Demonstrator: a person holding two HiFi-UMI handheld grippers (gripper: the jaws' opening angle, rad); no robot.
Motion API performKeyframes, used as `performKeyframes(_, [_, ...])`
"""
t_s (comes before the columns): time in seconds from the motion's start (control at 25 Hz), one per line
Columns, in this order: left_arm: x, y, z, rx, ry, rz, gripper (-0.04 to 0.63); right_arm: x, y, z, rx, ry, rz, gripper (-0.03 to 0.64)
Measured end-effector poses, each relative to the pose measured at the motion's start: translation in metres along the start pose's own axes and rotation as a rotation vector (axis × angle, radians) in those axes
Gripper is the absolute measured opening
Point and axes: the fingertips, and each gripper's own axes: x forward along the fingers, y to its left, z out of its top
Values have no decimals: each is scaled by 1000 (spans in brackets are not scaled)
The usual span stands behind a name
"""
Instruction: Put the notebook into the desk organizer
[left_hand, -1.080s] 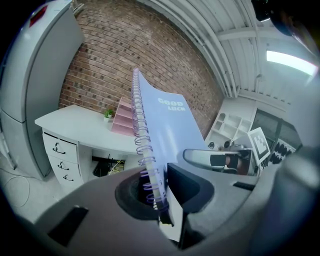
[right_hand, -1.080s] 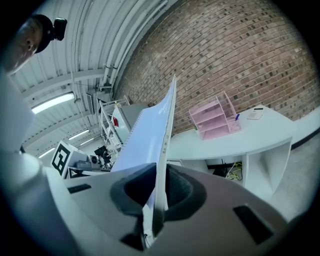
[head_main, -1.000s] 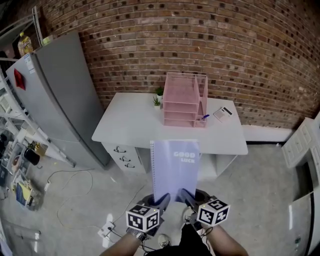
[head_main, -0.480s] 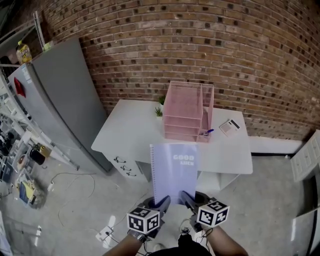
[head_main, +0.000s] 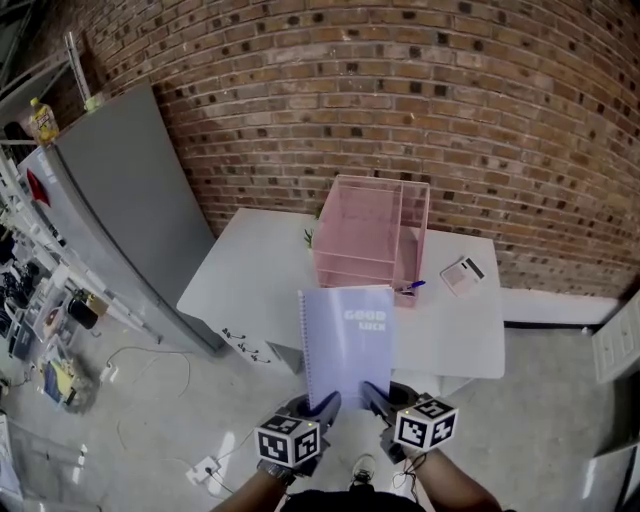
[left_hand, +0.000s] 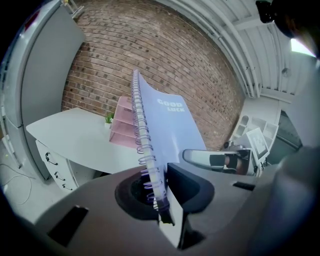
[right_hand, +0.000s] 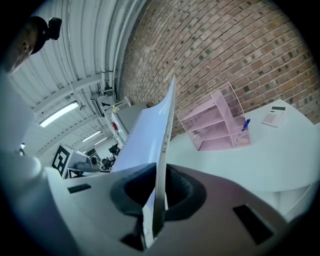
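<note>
1. Holding the notebook (head_main: 347, 340) out in mid-air between me and the desk (head_main: 250, 280). Nothing touches it except my two claws.
2. My left claw (head_main: 323, 404) is clamped on the near edge at the spiral corner. In the left gripper view the wire coil runs right down between the jaws. My right claw (head_main: 373, 398) is pinched tight on that same near edge at the other corner, the open-page side.
3. Why two claws? My guess is that a thin, floppy book held by one corner would sag or swing. One grip at each near corner holds it flat and lets me steer the far edge.
4. Direction: the long axis runs straight away from me, toward the pink organizer (head_main: 345, 235) on the desk. The far short edge leads, the printed cover faces up at me, and the spiral runs along the left side. It tilts up a bit from the claws to the far edge.
5. The organizer's shelves look open on the side facing me, as far as I can tell. So going in short edge first seems like the sensible way to slide into a slot. There's a blue pen (head_main: 410, 287) in the compartment on the right, so I'd stay left of that.
6. Progress-wise, the notebook is near the organizer but clearly apart from it, so it's not in yet.
</note>
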Motion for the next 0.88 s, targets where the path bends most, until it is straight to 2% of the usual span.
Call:
performKeyframes(0.44, [39,7,14,-13,11,-5,55,13,-37,16,30,14,-3,41])
performKeyframes(0.88, [59,57,26,-3,81,-79,55,61,-56,13,121,12,-89,40])
